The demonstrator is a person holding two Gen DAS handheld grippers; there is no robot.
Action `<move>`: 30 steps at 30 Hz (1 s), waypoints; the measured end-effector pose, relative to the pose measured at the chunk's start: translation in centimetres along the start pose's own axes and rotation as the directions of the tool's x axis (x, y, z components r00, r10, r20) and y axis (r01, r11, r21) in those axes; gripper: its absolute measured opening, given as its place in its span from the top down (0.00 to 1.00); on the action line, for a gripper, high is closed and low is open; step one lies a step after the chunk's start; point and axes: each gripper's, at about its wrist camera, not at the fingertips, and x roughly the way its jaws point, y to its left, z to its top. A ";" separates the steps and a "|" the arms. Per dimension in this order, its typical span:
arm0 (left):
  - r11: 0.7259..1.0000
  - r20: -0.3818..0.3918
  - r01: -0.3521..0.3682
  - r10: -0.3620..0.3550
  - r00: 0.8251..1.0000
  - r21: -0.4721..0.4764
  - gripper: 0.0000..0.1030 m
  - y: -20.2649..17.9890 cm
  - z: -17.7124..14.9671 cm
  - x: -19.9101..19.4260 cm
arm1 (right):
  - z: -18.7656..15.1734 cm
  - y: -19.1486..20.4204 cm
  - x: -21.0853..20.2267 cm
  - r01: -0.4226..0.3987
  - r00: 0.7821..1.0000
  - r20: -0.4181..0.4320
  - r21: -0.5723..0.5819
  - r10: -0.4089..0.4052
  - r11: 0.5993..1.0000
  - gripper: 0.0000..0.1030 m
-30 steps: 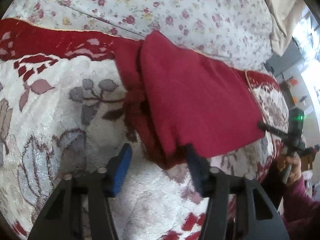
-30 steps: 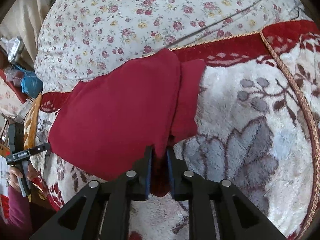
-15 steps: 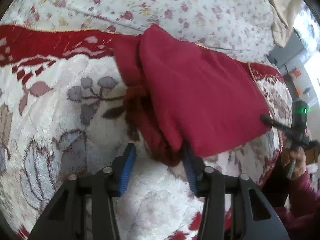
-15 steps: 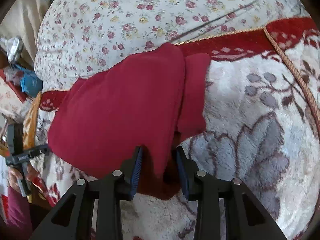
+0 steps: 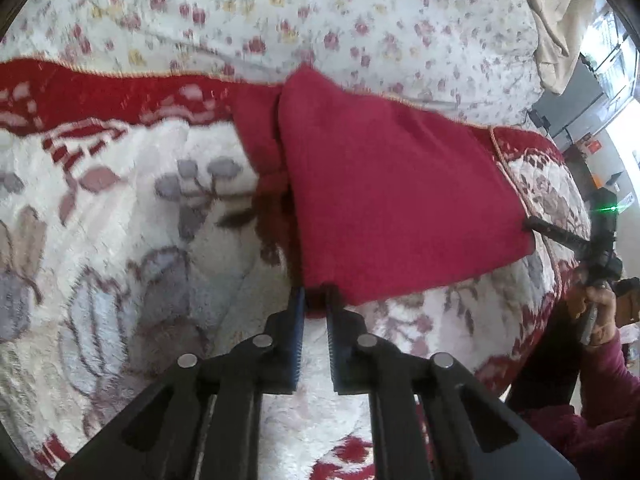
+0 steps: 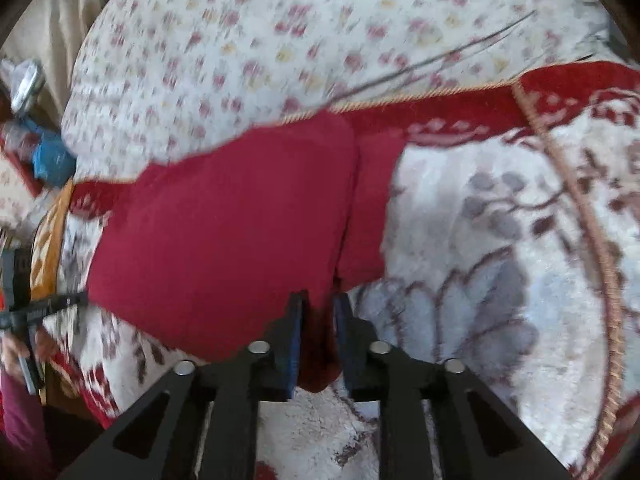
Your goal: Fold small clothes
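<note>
Covering the bed, a floral sheet (image 5: 360, 20) lies under a plush red-and-white blanket (image 5: 120, 208); on it rests the folded red garment (image 5: 392, 200). Left gripper (image 5: 316, 300) and right gripper (image 6: 318, 312) each pinch a near corner.

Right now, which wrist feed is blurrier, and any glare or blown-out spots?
Right wrist: clear motion smear across the floral sheet and blanket; the red cloth has soft edges. Left wrist: sharper, with mild blur on the blanket at left; the window at the far right edge is blown out. Both: strong fisheye bending and dark corner vignette.
</note>
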 end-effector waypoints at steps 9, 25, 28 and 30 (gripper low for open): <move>0.998 0.142 -0.037 0.045 0.989 -0.056 0.31 -1.6 2.5 -0.3 | 4.6 6.0 5.1 -0.022 1.000 -0.016 -0.098 0.021 0.995 0.59; 0.958 0.073 -0.209 0.227 0.971 -0.198 0.29 0.8 3.8 4.6 | 12.7 11.0 18.2 0.076 0.992 -0.094 -0.115 -0.087 0.990 0.57; 0.951 0.089 -0.231 0.253 0.963 -0.204 0.29 0.6 3.6 4.0 | 11.8 14.7 16.4 -0.041 0.996 -0.082 -0.187 0.026 0.981 0.57; 0.948 0.096 -0.241 0.265 0.960 -0.206 0.29 0.6 3.7 3.6 | 11.0 18.1 16.7 -0.098 0.991 -0.112 -0.258 0.071 0.961 0.57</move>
